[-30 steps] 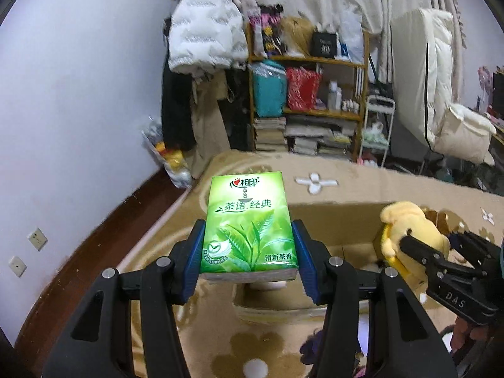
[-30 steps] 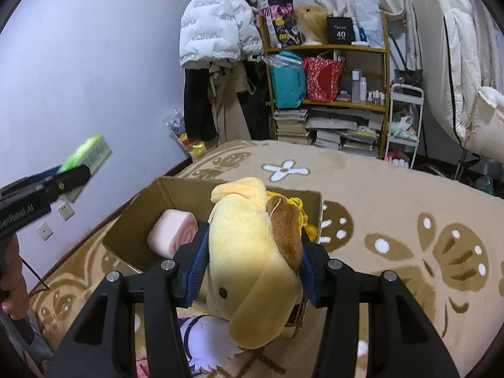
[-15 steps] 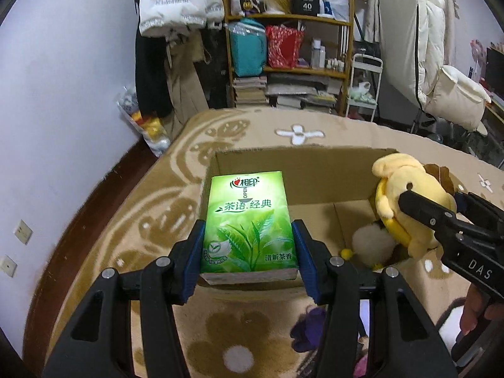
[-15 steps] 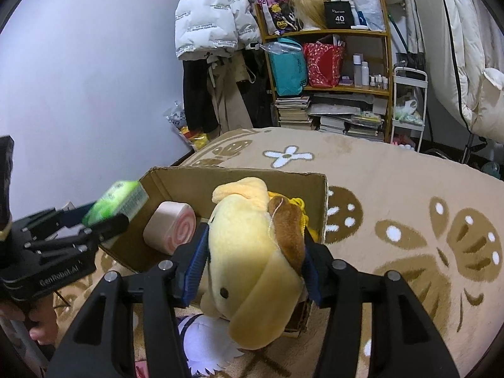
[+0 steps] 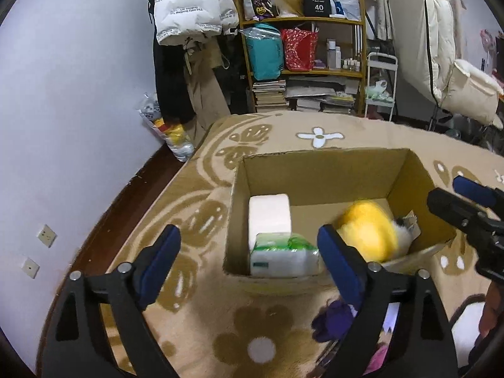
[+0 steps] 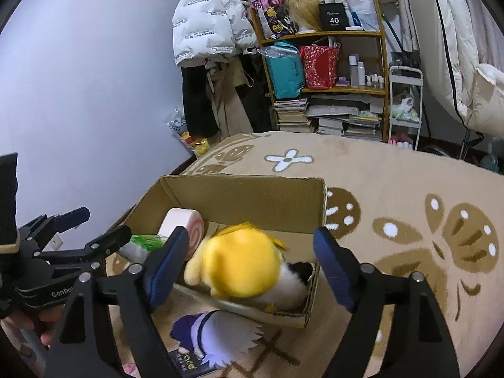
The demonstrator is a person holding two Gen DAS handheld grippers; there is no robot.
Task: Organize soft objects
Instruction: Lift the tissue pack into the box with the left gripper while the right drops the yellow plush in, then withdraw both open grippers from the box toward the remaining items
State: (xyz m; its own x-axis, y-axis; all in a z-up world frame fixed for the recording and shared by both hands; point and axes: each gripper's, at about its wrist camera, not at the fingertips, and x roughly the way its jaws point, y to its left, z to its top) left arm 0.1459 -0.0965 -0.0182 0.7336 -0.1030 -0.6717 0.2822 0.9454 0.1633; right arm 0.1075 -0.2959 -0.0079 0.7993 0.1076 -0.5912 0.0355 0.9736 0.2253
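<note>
An open cardboard box point(image 5: 318, 170) point(image 6: 252, 189) sits on the patterned carpet. Inside, a green tissue pack point(image 5: 283, 256) point(image 6: 146, 242) lies at the near left beside a pink roll cushion point(image 5: 269, 215) point(image 6: 186, 223). A yellow plush dog point(image 5: 368, 234) point(image 6: 239, 264), motion-blurred, lies in the box's right part. My left gripper point(image 5: 249, 253) is open and empty above the box's near left corner. My right gripper point(image 6: 249, 256) is open and empty above the plush.
A purple-and-white plush point(image 6: 214, 330) point(image 5: 334, 318) lies on the carpet in front of the box, with a dark packet point(image 6: 189, 363) beside it. A wall runs along the left. A cluttered shelf point(image 5: 302, 63) and hanging coats stand at the back.
Both grippers opened. The green tissue pack dropped from the left gripper into the box, and the yellow plush dropped from the right gripper into the box.
</note>
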